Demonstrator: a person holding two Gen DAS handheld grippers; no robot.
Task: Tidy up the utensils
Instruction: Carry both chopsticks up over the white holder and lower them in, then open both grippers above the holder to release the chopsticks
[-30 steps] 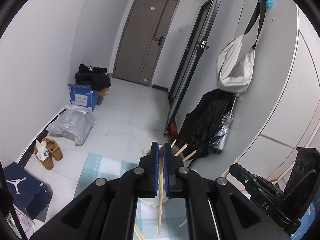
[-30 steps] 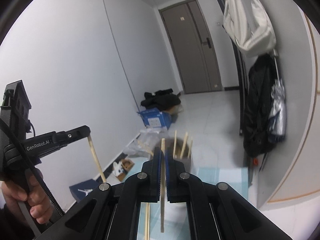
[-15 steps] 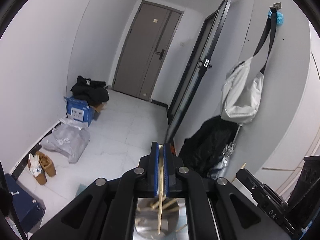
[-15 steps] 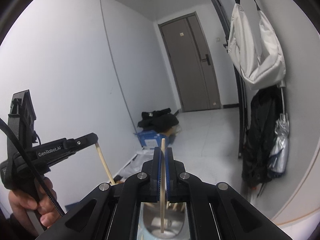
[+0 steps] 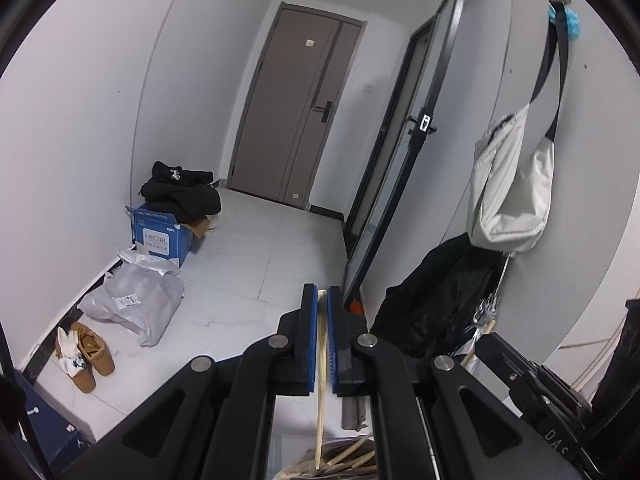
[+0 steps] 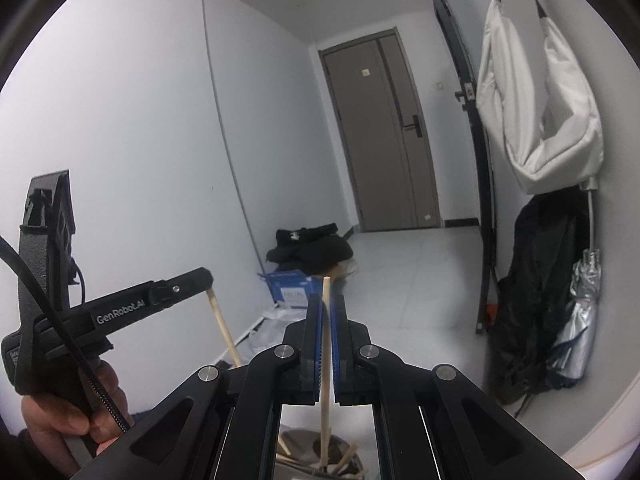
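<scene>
left tongs [image 5: 322, 300]: clamped on a chopstick [image 5: 320, 380] | right tongs [image 6: 327, 312]: clamped on another chopstick [image 6: 325, 360] | change: both have lifted from the cloth to above the holder [image 6: 320, 458] | next: likely release into it

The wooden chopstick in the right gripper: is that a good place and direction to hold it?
Yes, it seems so. The right gripper is shut on the pale wooden chopstick near its upper end, the blue-padded fingers pressing its thin sides. The stick hangs nearly upright, its long lower part free over the round container already holding sticks. Gripping high, from the side, suits lowering it in.
</scene>
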